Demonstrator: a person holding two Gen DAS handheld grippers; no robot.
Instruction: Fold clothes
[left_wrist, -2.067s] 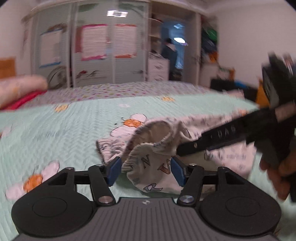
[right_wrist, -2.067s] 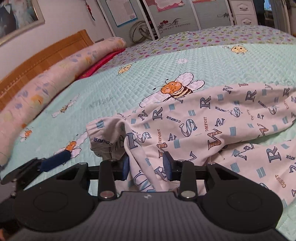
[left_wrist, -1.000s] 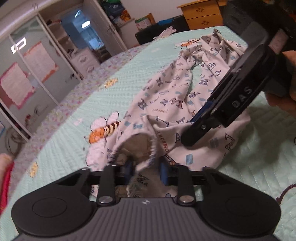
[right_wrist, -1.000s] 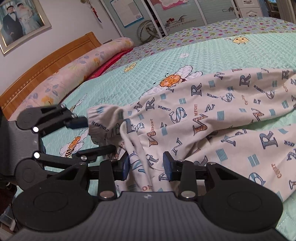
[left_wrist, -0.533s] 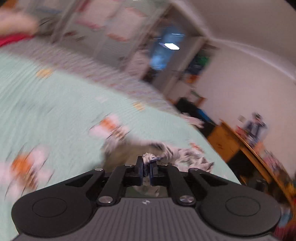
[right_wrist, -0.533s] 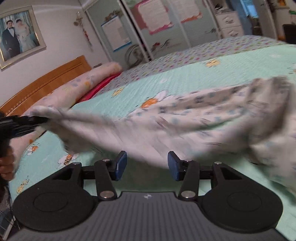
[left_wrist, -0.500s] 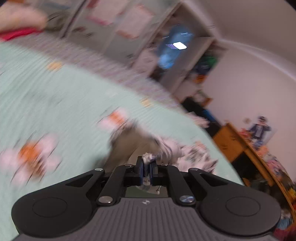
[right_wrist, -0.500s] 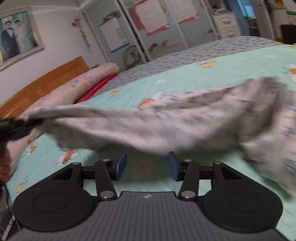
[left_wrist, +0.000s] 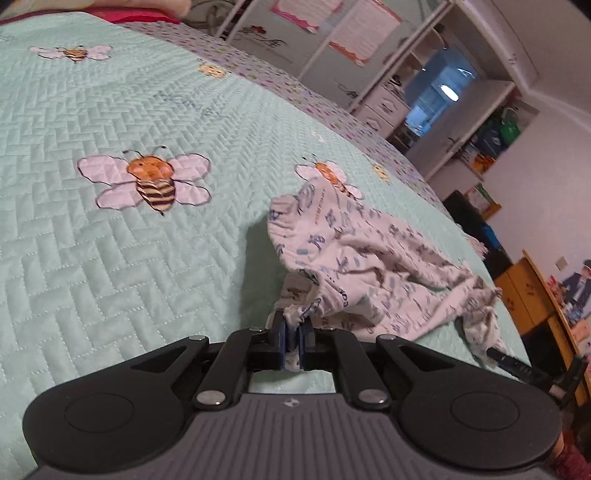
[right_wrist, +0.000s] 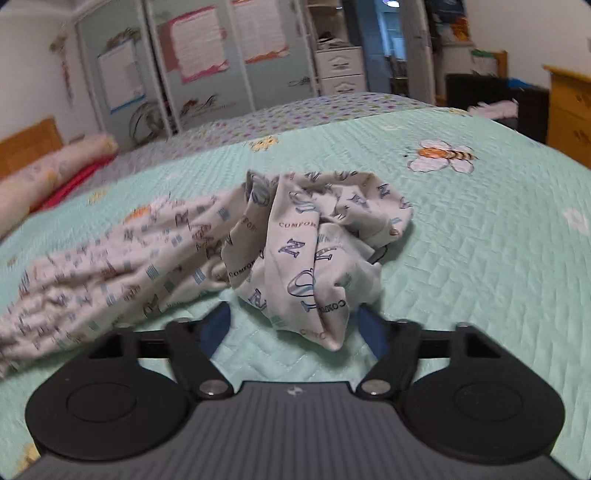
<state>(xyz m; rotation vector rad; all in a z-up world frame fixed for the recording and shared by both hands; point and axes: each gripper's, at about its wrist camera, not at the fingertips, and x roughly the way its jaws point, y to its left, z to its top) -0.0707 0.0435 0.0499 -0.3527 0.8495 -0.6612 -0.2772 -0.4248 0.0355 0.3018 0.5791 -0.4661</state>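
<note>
Left tool (left_wrist: 291, 332) pinches the garment's (left_wrist: 369, 258) hem, visible only in its own view. Right tool (right_wrist: 293, 325), jaws just spreading wide, straddles a crumpled bunch (right_wrist: 314, 251) unpressed on the bed (right_wrist: 480, 240).

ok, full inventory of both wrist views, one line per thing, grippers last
garment: one, white with blue and brown letter print, crumpled on the quilt, one edge pinched by the left hand-held gripper
quilt: one, mint green with bee motifs, covering the bed
bolster pillow: one, pink patterned, at the headboard end, red fabric beside it
wardrobe doors: pale green with pink-edged posters, beyond the bed
drawer unit: one, white, beside the wardrobe
wooden dresser: one, orange-brown, right of the bed
left hand-held gripper: black with blue pads, shut on the garment edge
right hand-held gripper: black with blue pads, jaws just opened wide, cloth between them unclamped
</note>
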